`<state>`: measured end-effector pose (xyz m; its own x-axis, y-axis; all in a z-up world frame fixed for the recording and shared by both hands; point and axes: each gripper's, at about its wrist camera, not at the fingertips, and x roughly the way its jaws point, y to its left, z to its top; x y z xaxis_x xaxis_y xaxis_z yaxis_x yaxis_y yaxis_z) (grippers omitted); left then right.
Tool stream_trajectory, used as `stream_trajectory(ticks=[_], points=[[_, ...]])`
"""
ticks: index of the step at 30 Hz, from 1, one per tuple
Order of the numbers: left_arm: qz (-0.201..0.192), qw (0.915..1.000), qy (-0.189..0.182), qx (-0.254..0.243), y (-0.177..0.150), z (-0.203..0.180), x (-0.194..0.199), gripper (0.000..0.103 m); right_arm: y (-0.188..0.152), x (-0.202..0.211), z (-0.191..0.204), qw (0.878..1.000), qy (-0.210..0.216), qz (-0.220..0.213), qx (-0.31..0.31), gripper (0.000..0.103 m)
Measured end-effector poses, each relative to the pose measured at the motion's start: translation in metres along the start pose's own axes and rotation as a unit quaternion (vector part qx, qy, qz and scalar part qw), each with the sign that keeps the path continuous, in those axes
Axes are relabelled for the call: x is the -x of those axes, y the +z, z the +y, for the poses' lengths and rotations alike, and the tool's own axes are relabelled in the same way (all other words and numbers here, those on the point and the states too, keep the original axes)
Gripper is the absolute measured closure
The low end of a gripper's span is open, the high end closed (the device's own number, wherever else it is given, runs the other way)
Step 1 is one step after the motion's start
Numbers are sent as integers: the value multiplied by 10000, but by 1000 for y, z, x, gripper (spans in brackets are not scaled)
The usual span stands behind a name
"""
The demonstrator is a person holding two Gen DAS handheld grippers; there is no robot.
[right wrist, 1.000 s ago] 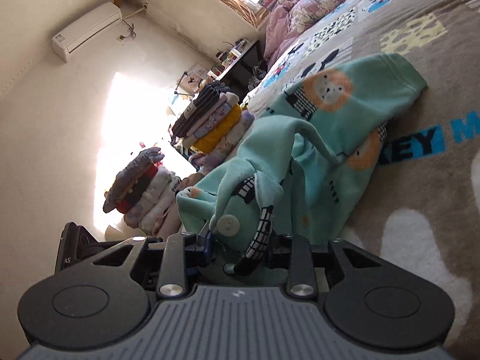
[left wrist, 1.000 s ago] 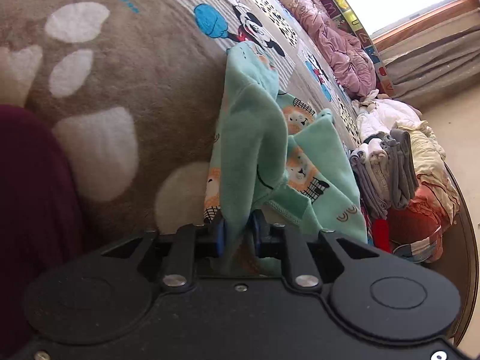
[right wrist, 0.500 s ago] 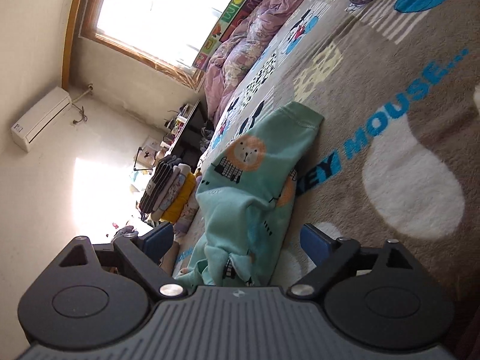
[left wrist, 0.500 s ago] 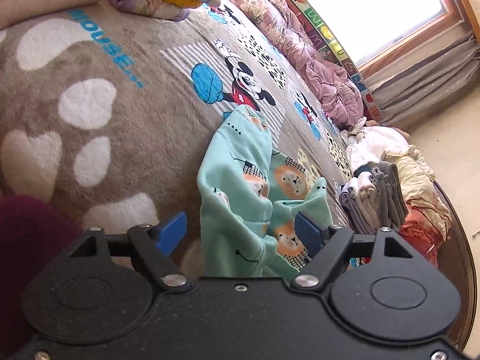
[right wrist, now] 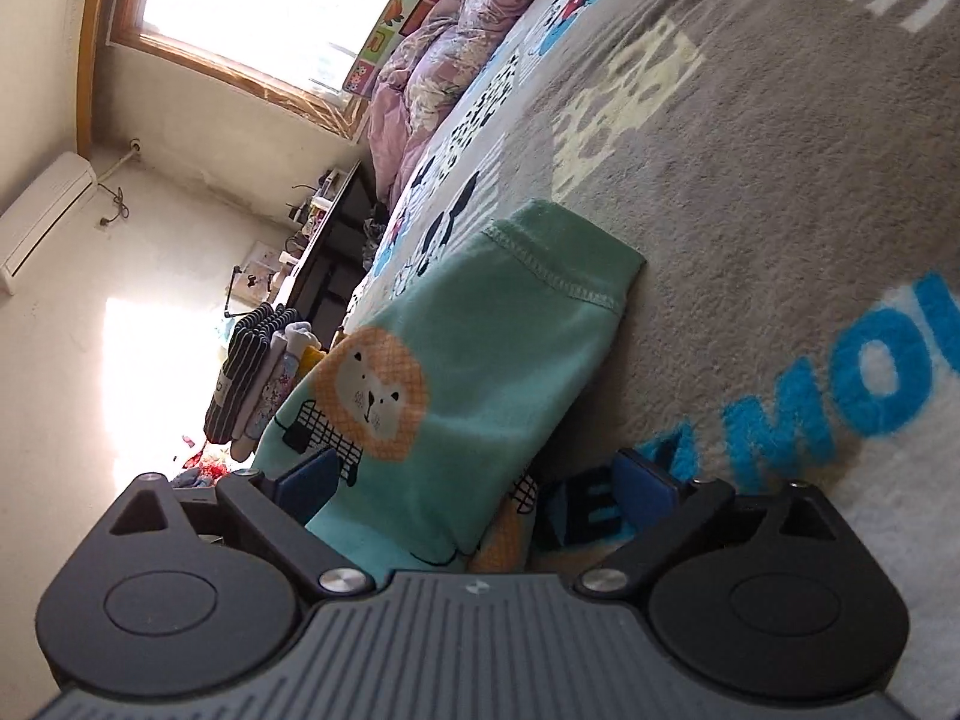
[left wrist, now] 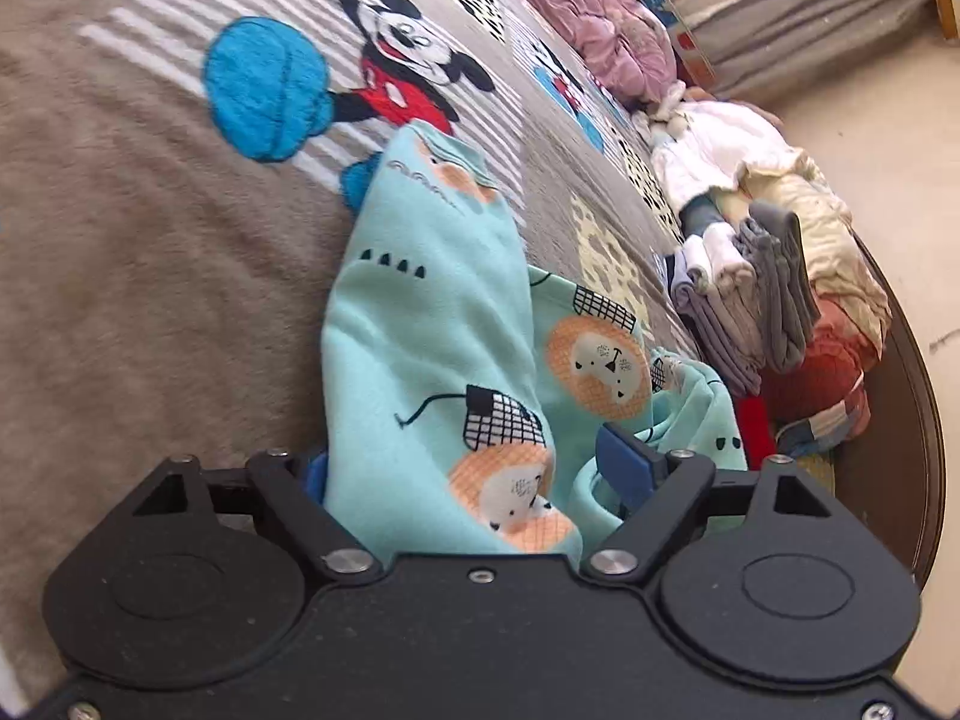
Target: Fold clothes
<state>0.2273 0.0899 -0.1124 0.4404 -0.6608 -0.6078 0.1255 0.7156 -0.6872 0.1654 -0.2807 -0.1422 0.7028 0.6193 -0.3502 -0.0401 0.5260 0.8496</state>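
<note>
Low in the left wrist view, left gripper (left wrist: 474, 468) spread wide but closing, blue pads (left wrist: 624, 459) flanking a bunched fold of the mint lion-print garment (left wrist: 432, 324), not visibly pinching it. Lay crumpled at frame centre on the brown cartoon blanket (left wrist: 150, 252), one end reaching toward the mouse print. At right edge, stack of folded grey clothes (left wrist: 762, 300) beside a loose heap of laundry (left wrist: 798, 204). Low in the right wrist view, right gripper (right wrist: 480, 480) wide and opening further, garment (right wrist: 480, 360) lying flat between and beyond the pads, unpinched. At left centre, striped folded pile (right wrist: 252, 372); upper left, window (right wrist: 264, 0).
</note>
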Motion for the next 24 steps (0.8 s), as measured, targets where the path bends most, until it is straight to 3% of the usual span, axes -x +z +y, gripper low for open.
stream_trajectory(ticks=[1,4,5,6,9,12,16,19,20,21,22,23,24], points=[[60,9999,74,-120,3,-4,-9,32,4,-8,2,9998,95,93,134,7],[19,9989,152,-437,4,-14,-28,47,13,-31,6,9980,229,349,464,45],[-2,9988,74,-475,2,-17,-32,69,13,-37,7,9975,217,402,546,52],[-39,9987,24,-509,0,-21,-35,76,13,-41,9,9969,232,420,618,55],[-238,9965,-14,-802,0,-37,-35,80,21,-44,17,9953,477,517,663,62],[-617,9935,-198,-940,17,-57,-29,82,38,-41,27,9934,804,312,759,63],[-1147,9869,-554,-991,51,-86,-23,83,76,-31,35,9894,1213,-253,760,64],[-1447,9822,-690,-977,85,-103,-38,82,111,-22,46,9842,1278,-739,975,64],[-1545,9809,-702,-948,96,-107,-44,79,122,-20,48,9832,1151,-934,1065,60],[-1598,9816,-596,-865,105,-103,-55,57,133,-18,47,9822,944,-1167,1131,52],[-1540,9849,-259,-751,108,-97,-67,41,142,-18,41,9807,687,-1422,1155,15],[-1489,9867,51,-656,110,-90,-78,36,149,-17,31,9797,457,-1600,1119,3],[-1504,9859,130,-720,100,-81,-80,36,157,-20,18,9806,226,-1672,994,2]])
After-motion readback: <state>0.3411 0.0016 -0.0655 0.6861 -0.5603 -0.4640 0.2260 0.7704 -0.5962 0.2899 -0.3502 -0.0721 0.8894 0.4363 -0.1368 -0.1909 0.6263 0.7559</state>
